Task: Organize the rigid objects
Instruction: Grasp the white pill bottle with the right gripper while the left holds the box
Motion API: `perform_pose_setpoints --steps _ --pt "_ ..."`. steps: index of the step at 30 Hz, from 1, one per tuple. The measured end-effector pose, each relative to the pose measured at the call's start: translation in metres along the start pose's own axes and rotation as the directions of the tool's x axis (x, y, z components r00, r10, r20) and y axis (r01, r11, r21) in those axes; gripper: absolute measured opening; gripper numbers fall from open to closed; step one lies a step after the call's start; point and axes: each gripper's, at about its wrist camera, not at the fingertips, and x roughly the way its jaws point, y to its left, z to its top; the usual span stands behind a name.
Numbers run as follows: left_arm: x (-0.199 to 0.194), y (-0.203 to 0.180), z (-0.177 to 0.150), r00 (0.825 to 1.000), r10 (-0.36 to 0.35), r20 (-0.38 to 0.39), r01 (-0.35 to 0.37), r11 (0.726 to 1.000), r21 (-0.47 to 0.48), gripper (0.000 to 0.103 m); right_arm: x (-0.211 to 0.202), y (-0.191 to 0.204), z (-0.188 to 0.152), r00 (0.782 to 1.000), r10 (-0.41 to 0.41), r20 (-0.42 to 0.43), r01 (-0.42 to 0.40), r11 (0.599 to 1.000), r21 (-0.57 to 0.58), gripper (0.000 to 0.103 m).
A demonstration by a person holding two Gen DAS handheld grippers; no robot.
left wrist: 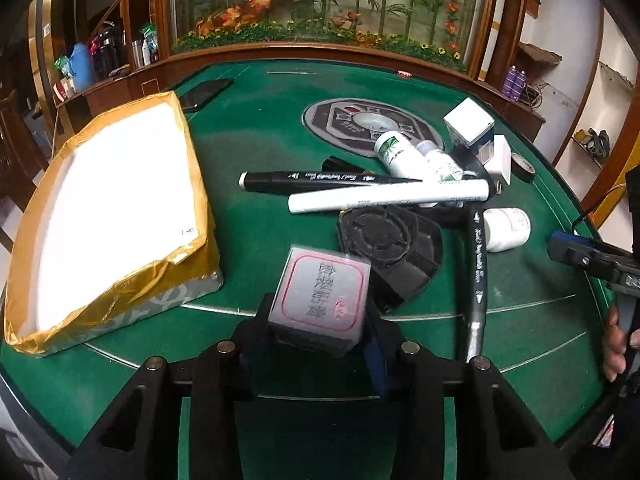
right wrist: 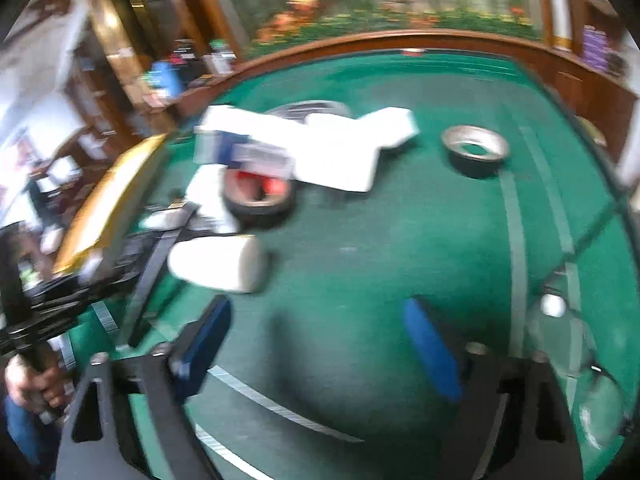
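Observation:
My left gripper (left wrist: 320, 320) is shut on a small clear-lidded box with a red-framed label (left wrist: 324, 284), held above the green table (left wrist: 256, 128). A pile lies ahead: a black pen (left wrist: 320, 179), a white pen (left wrist: 388, 197), a black brush pen (left wrist: 477, 264), white bottles (left wrist: 400, 151), a white jar (left wrist: 507, 229), white cartons (left wrist: 470, 122) and a black holder (left wrist: 390, 246). An open gold-rimmed white box (left wrist: 108, 216) stands at left. My right gripper (right wrist: 320, 340) is open and empty above the felt; its view is blurred. The white jar (right wrist: 220, 264) lies ahead of its left finger.
A black tape roll (left wrist: 525, 167) lies right of the pile and shows as a ring (right wrist: 476, 152) in the right wrist view. A dark phone (left wrist: 204, 94) lies at the back left. The table's round centre plate (left wrist: 360, 120) sits behind the pile. A wooden cabinet borders the far edge.

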Motion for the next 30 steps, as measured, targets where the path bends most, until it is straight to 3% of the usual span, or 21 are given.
perform_pose_setpoints --steps 3,5,7,9,11,14,15,16,24,30 --pt "0.001 0.004 0.000 1.000 -0.019 0.001 0.019 1.000 -0.023 0.041 0.005 0.027 0.008 0.997 0.058 -0.048 -0.064 0.989 -0.135 0.064" --pt "0.000 0.003 -0.001 1.000 -0.013 0.003 0.013 1.000 -0.023 0.041 0.002 0.046 0.017 0.998 0.050 -0.038 -0.058 0.968 -0.246 0.063" --pt "0.000 0.002 -0.001 1.000 -0.004 0.003 0.004 1.000 -0.017 0.041 0.003 0.064 0.029 0.998 0.049 -0.026 -0.055 0.925 -0.376 0.063" --pt "0.001 0.002 -0.001 1.000 0.001 0.004 -0.001 1.000 -0.016 0.041 0.017 0.080 0.037 0.996 0.042 -0.075 -0.074 0.868 -0.491 0.063" --pt "0.001 0.004 -0.001 1.000 -0.005 0.006 0.006 1.000 -0.022 0.041 0.034 0.088 0.041 0.991 0.028 -0.131 -0.097 0.824 -0.559 0.063" --pt "0.000 0.006 -0.001 1.000 -0.009 0.009 0.010 1.000 -0.029 0.041 0.051 0.090 0.039 0.987 -0.011 -0.158 -0.087 0.797 -0.598 0.062" --pt "0.001 0.005 0.000 1.000 -0.006 0.009 0.007 1.000 -0.028 0.041 0.056 0.089 0.035 0.987 -0.035 -0.159 -0.070 0.788 -0.611 0.055" --pt "0.001 0.005 0.000 1.000 -0.003 0.009 0.003 1.000 -0.027 0.041 0.058 0.089 0.032 0.985 -0.042 -0.166 -0.070 0.787 -0.614 0.046" --pt "0.002 0.010 0.003 1.000 -0.014 0.013 0.015 0.998 -0.057 0.037 0.045 0.079 0.029 0.983 0.045 -0.179 -0.133 0.847 -0.515 0.045" --pt "-0.002 0.010 0.002 0.999 -0.004 0.043 0.006 0.998 -0.059 0.037 0.024 0.060 0.043 0.984 0.134 -0.115 -0.169 0.907 -0.387 0.045"
